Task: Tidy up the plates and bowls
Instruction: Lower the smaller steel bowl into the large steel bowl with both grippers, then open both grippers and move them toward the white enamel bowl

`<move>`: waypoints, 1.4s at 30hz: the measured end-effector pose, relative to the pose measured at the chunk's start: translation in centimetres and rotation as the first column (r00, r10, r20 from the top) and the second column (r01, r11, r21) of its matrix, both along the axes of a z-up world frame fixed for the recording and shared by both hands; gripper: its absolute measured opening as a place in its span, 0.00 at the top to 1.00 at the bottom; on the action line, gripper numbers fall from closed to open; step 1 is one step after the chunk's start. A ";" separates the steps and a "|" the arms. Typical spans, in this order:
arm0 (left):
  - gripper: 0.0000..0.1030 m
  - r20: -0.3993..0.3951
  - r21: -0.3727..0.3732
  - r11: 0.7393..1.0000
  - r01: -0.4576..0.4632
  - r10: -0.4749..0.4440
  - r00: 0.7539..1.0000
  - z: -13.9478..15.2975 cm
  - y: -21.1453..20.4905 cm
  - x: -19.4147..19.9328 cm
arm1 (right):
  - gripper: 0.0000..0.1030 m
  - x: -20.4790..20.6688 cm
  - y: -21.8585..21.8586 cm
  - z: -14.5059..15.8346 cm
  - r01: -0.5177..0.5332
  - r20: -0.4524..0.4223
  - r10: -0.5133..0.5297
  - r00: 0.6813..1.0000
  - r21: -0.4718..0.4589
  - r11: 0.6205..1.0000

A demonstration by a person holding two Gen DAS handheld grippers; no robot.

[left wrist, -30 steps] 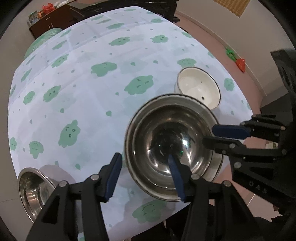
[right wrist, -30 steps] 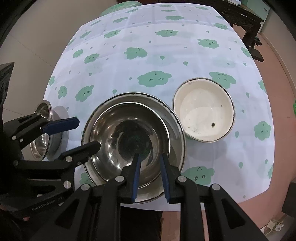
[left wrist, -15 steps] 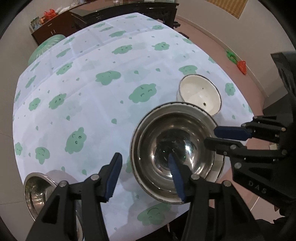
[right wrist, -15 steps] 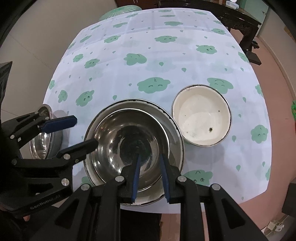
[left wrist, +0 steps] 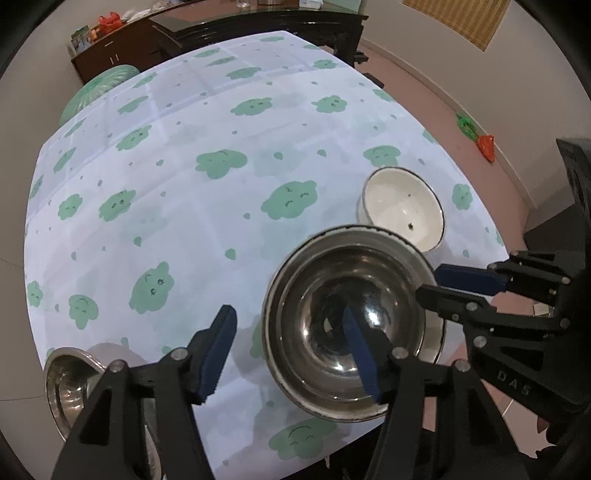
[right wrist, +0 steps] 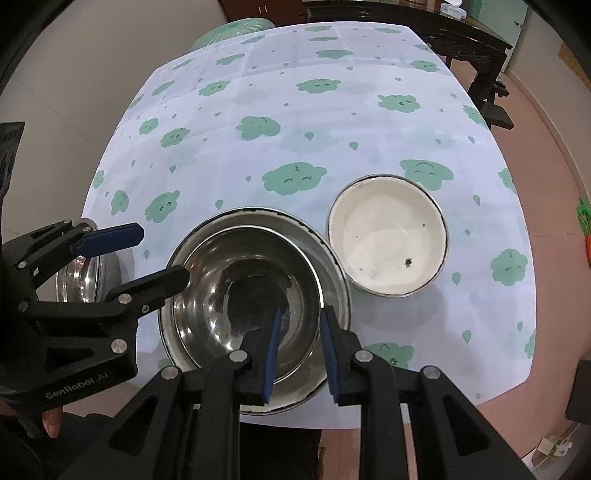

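Observation:
A steel bowl [right wrist: 236,295] sits nested inside a larger steel bowl [right wrist: 332,269] near the table's front edge; the pair also shows in the left wrist view [left wrist: 332,306]. My right gripper [right wrist: 301,332] is open, its jaws straddling the near right rim of the inner bowl without closing on it. My left gripper [left wrist: 291,339] is open, one finger over the bowl, the other outside its left rim. A white enamel bowl [right wrist: 388,236] stands to the right. A small steel bowl [left wrist: 70,387] sits at the front left corner.
The table wears a white cloth with green clouds [right wrist: 295,122]. Dark wooden furniture [right wrist: 424,22] stands beyond the far edge, and a green stool [left wrist: 96,88] at the far left. The table's front edge [right wrist: 369,417] is close under the grippers.
Both grippers have pulled up and back from the stacked bowls. My right gripper's jaws have opened wider and let go of the bowl rim. The bowls stay put.

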State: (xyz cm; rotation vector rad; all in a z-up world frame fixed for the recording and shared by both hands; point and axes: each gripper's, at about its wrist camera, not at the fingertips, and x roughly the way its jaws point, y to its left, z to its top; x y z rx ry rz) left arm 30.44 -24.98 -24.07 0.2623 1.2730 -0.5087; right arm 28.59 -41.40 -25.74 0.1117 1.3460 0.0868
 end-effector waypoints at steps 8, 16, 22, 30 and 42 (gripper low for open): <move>0.41 0.030 0.003 0.999 -0.033 0.033 0.999 0.1 0.2 0.7 | 0.76 0.6 -0.5 0.2 0.004 0.016 -0.004 1.000 0.000 1.000; 0.39 0.045 0.016 0.999 -0.048 0.047 0.998 0.0 0.4 1.0 | 0.68 0.9 -0.6 0.2 0.004 0.022 -0.004 1.000 -0.006 1.000; 0.38 0.025 0.004 0.999 -0.048 0.048 0.999 -0.2 0.0 1.3 | 0.60 0.8 -0.9 0.4 0.018 0.042 -0.018 0.999 0.002 1.000; 0.29 0.007 -0.014 0.999 -0.031 0.031 1.000 -0.3 -1.3 2.2 | 0.60 0.8 -2.3 0.7 0.057 0.062 -0.056 0.996 -0.004 0.998; 0.27 0.003 -0.101 0.995 0.002 -0.002 1.000 0.3 -4.0 5.1 | 0.59 1.6 -7.8 0.3 0.164 0.076 -0.161 0.984 -0.024 0.986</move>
